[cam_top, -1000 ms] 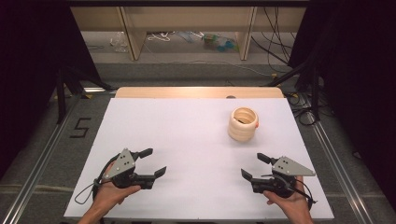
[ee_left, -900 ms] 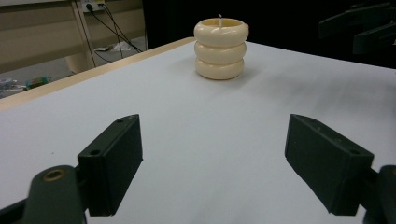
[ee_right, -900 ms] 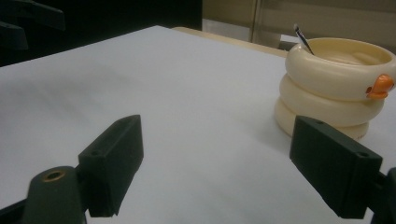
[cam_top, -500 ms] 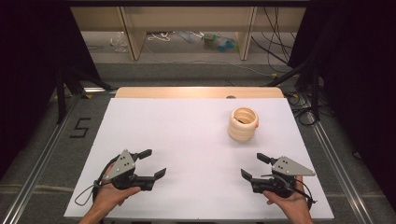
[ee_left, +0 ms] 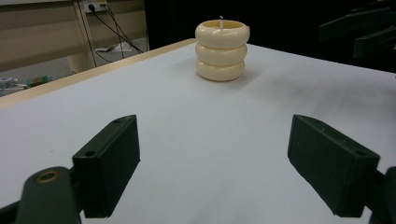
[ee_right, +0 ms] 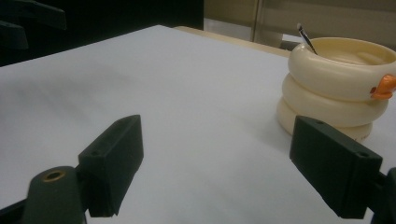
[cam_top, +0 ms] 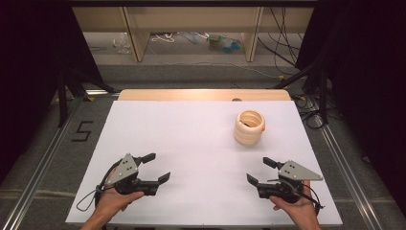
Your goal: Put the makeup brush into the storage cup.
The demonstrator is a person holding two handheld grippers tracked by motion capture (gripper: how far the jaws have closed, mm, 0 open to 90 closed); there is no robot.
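The cream ringed candle stands upright on the white table, nearer its far right corner, a wick poking from its hollow top and an orange nub on its side. It looks stiff, smooth, fairly heavy, best pinched across a groove. Left gripper and right gripper rest well short of the candle, jaws spread wide, empty
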